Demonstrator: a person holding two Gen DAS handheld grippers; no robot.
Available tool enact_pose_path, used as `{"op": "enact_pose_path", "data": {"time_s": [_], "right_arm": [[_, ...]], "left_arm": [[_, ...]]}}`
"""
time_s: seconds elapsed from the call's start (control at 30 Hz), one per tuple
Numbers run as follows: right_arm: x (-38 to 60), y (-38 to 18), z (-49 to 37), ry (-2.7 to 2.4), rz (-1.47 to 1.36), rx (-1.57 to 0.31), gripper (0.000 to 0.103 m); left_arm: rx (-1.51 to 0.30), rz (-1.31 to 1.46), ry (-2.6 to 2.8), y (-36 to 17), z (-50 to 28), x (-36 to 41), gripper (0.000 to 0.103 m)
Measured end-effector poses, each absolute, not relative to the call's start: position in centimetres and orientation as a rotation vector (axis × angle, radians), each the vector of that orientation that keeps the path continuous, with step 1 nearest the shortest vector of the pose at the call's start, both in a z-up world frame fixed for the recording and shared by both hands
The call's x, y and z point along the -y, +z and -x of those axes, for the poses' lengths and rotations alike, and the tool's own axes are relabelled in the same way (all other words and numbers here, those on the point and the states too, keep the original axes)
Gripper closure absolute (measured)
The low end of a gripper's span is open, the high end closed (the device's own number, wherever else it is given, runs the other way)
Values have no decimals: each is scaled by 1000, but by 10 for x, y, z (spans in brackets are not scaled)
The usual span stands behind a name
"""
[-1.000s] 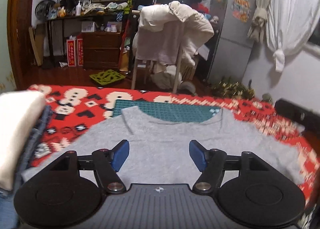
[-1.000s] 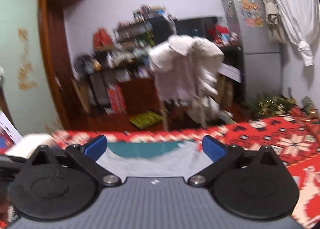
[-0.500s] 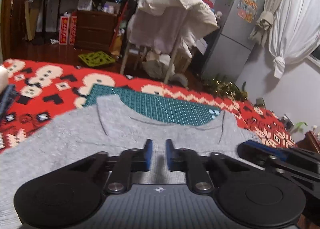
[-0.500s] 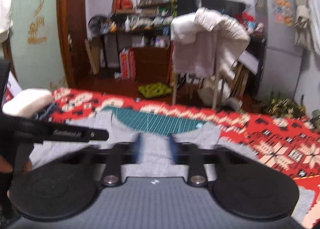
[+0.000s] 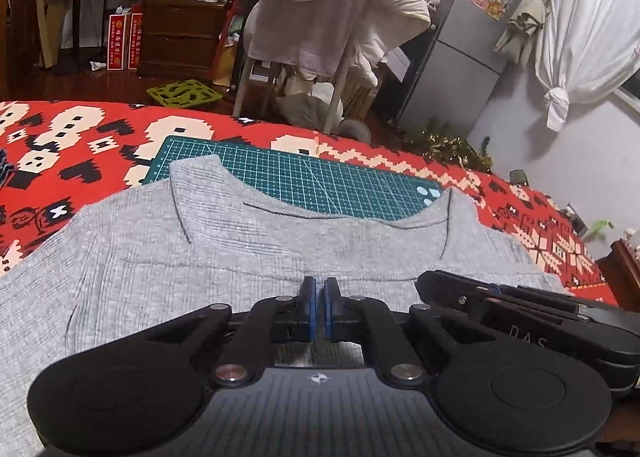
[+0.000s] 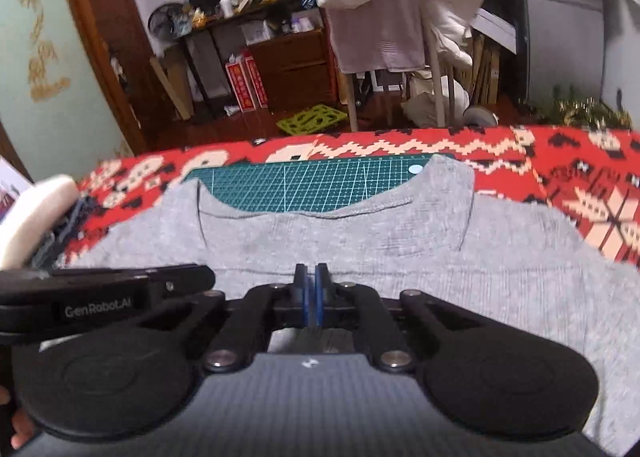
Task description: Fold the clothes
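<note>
Red patterned bedspread [image 5: 100, 145] covers the surface, with a green cutting mat [image 5: 304, 181] near its far edge. Spread flat across the middle lies a grey ribbed top [image 5: 248, 245], its neckline over the mat. Both grippers sit low over its near part, side by side: the left gripper [image 5: 319, 297] and right gripper [image 6: 310, 285] each have blue pads nearly together, with no fabric visibly caught between them.

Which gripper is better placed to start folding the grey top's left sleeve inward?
Left. The left gripper sits over the grey top on that side; the right gripper is alongside, farther right.
</note>
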State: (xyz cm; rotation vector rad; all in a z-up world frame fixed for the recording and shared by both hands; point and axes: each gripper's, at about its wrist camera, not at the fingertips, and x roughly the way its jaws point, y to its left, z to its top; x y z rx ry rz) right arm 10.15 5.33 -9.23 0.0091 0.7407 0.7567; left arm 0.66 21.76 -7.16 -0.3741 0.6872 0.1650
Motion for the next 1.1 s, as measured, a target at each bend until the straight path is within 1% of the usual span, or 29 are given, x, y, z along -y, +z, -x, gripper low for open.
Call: {"op": "enact_pose_path", "data": {"time_s": [0.23, 0.53, 0.73, 0.83, 0.9, 1.0, 1.1], "right_arm": [[-52, -83, -96, 768, -25, -716, 99], [-60, -89, -93, 775, 21, -736, 98], [-48, -79, -99, 728, 8, -700, 98], [-39, -88, -110, 699, -38, -740, 99], [-33, -93, -115, 697, -75, -757, 102], [-28, -90, -118, 679, -94, -757, 98], [-23, -87, -120, 657, -99, -749, 97]], "left_arm": [[-698, 393, 184, -72, -5, -220, 97], [-683, 400, 173, -69, -4, -220, 97], [-688, 410, 206, -70, -4, -227, 97], [-689, 455, 219, -72, -2, -236, 97], [-680, 468, 227, -71, 0, -240, 97], [-673, 492, 241, -70, 2, -246, 97], [-675, 548, 251, -73, 3, -254, 97]]}}
